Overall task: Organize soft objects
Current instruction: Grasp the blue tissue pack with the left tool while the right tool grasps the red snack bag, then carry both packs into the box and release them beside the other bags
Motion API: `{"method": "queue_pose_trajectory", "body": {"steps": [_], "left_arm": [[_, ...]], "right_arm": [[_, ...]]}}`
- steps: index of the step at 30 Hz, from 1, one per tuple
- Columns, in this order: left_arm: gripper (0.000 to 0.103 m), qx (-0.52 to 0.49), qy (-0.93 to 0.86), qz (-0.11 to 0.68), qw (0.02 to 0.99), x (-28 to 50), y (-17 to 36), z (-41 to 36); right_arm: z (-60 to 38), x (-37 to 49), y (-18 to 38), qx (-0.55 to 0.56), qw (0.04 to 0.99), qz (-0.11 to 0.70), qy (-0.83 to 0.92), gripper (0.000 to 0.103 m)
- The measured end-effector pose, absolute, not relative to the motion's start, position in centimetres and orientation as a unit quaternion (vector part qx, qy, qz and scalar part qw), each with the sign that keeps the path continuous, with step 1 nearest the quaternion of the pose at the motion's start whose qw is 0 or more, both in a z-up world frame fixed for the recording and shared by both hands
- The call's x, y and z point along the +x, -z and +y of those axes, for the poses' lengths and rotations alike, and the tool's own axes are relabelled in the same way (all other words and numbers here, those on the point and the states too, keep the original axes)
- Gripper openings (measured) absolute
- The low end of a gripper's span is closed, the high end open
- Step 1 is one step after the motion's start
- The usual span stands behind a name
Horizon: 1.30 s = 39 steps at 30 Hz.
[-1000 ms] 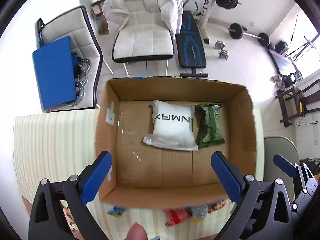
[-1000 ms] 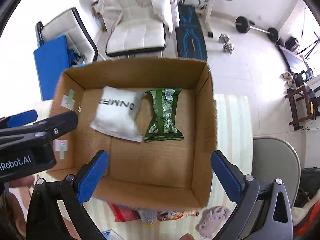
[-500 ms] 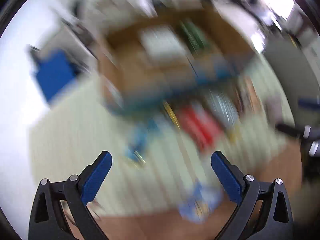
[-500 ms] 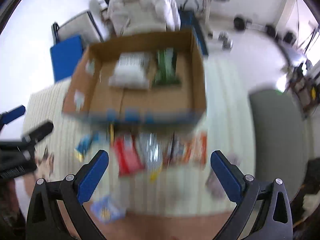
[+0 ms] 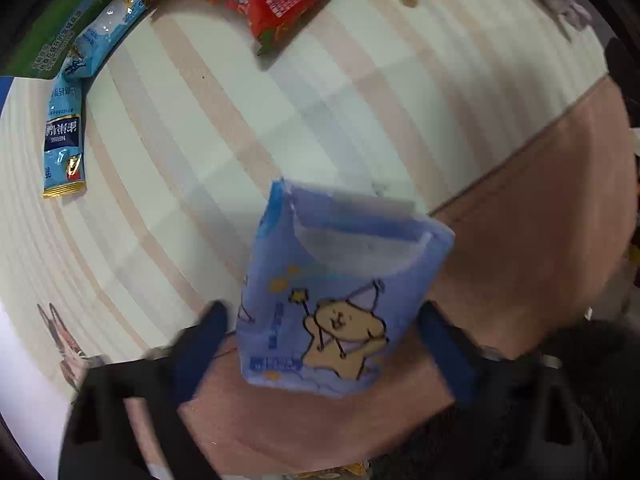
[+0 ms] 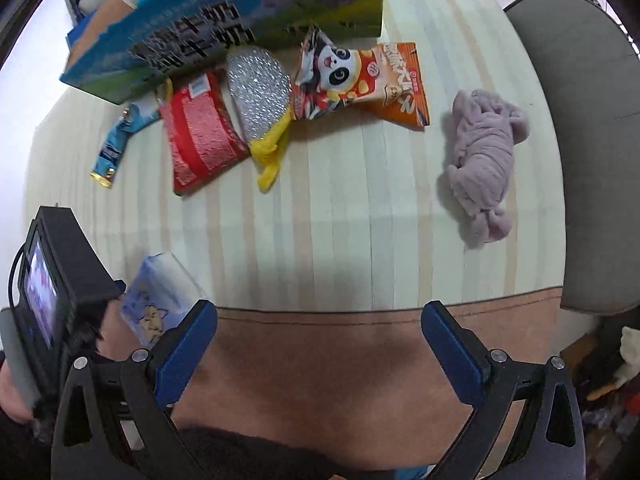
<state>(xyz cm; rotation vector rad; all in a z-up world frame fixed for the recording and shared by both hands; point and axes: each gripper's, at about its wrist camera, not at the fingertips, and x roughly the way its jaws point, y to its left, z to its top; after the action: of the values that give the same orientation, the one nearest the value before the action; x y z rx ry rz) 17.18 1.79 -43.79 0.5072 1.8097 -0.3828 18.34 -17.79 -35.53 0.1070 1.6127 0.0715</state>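
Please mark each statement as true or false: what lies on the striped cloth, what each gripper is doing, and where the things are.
1. A blue tissue pack sits between the left gripper fingers. True.
2. The right gripper holds the purple plush toy. False: its open jaws are empty; the toy lies apart on the striped cloth.
3. The red packet lies beside a silver glittery item. True.
4. The panda snack bag is inside the box. False: it lies on the cloth before it.
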Motion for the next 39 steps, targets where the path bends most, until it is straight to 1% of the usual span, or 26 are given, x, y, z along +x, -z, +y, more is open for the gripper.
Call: {"method": "queue_pose_trajectory", "body": {"steps": [1, 3, 5, 6, 10, 13, 14, 16, 18, 19, 20, 21, 22, 24, 30, 35, 36, 39], "left_arm": [[0.065, 0.208, 0.144, 0.779, 0.573, 17.6, 44.1, 2.0], [0.064, 0.163, 0.114, 0.789, 0.582, 18.8, 44.0, 3.1], [0.063, 0.095, 0.072, 0.794, 0.596, 20.4, 43.6, 5.4], [0.063, 0.033, 0.046, 0.796, 0.603, 21.4, 43.3, 7.4], [0.063, -0.147, -0.008, 0.795, 0.588, 23.1, 43.7, 13.3], [0.064, -0.219, -0.009, 0.783, 0.582, 23.2, 43.9, 15.3], [0.064, -0.222, -0.006, 0.781, 0.584, 23.2, 43.9, 15.4], [0.064, -0.218, -0.001, 0.780, 0.586, 23.2, 43.9, 15.3], [0.065, -0.208, 0.005, 0.781, 0.589, 23.2, 43.7, 14.9], [0.066, -0.200, 0.008, 0.783, 0.589, 23.2, 43.6, 14.5], [0.066, -0.192, 0.009, 0.784, 0.590, 23.2, 43.5, 14.0], [0.066, -0.190, 0.010, 0.784, 0.591, 23.3, 43.3, 13.5], [0.066, -0.181, 0.009, 0.785, 0.592, 23.2, 43.3, 13.2], [0.066, -0.163, 0.008, 0.786, 0.596, 22.7, 43.3, 11.7], [0.066, -0.104, 0.010, 0.791, 0.603, 22.3, 43.2, 10.2], [0.066, -0.062, -0.002, 0.793, 0.606, 21.8, 43.7, 6.4], [0.066, -0.060, -0.003, 0.792, 0.607, 21.8, 43.8, 6.0], [0.066, -0.068, -0.009, 0.790, 0.609, 21.6, 43.7, 5.4]], "right_arm": [[-17.7, 18.6, 35.7, 0.045, 0.690, 0.722, -0.031, 0.103], [-17.1, 19.4, 35.6, 0.041, 0.692, 0.719, -0.039, 0.103], [-16.3, 20.3, 35.2, 0.040, 0.697, 0.715, -0.051, 0.103], [-15.7, 21.1, 34.8, 0.041, 0.699, 0.711, -0.059, 0.103], [-13.2, 24.2, 34.3, 0.054, 0.703, 0.702, -0.099, 0.103], [-10.5, 27.0, 35.4, 0.049, 0.701, 0.702, -0.116, 0.101], [-9.6, 27.7, 36.0, 0.042, 0.698, 0.705, -0.121, 0.101], [-7.9, 29.1, 37.3, 0.025, 0.693, 0.710, -0.123, 0.093], [-6.7, 30.1, 38.8, 0.005, 0.686, 0.718, -0.116, 0.088], [-6.3, 30.4, 39.4, -0.002, 0.682, 0.723, -0.112, 0.083], [-5.9, 30.5, 40.0, -0.008, 0.679, 0.726, -0.108, 0.077], [-5.4, 30.6, 40.7, -0.031, 0.676, 0.730, -0.096, 0.068], [-5.1, 30.5, 41.0, -0.051, 0.680, 0.727, -0.088, 0.055], [-4.8, 29.9, 40.9, -0.064, 0.687, 0.718, -0.091, 0.054], [-7.2, 25.1, 41.0, -0.051, 0.644, 0.756, -0.101, 0.053], [-11.2, 21.5, 41.5, 0.001, 0.621, 0.781, -0.075, 0.053], [-11.7, 21.3, 41.6, 0.018, 0.618, 0.783, -0.069, 0.054], [-12.4, 21.2, 41.8, 0.037, 0.617, 0.784, -0.054, 0.063]]}}
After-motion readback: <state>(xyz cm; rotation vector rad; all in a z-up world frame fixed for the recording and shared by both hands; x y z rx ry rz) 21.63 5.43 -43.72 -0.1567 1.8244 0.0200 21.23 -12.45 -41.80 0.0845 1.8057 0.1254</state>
